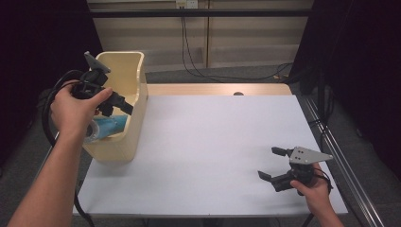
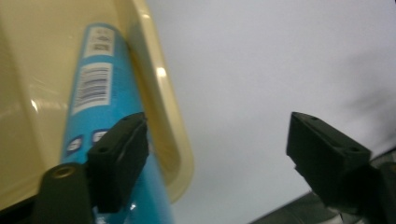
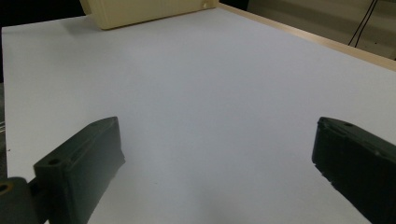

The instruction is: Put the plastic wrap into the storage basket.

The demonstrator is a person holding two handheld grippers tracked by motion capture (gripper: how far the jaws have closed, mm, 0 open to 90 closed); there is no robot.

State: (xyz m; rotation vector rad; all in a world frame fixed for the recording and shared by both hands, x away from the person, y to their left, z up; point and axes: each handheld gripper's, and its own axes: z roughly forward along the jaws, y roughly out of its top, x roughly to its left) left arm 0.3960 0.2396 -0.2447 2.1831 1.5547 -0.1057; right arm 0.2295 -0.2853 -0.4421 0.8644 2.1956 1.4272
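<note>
High view: the left gripper (image 1: 117, 105) hangs over the pale yellow plastic bin (image 1: 137, 101) at the table's left edge, above the blue plastic-wrapped roll (image 1: 109, 126) lying inside.

Left gripper view: jaws wide apart, holding nothing; one is close by the roll (image 2: 100, 100), other is outside the bin wall (image 2: 173, 135).

Right gripper view: the right gripper (image 3: 215, 163) is wide open, empty, over the white table sheet (image 3: 210, 74).

Step, I think: reaching for the roll. Next it needs both jaws inside the bin, w/ the roll btw them, then close.
</note>
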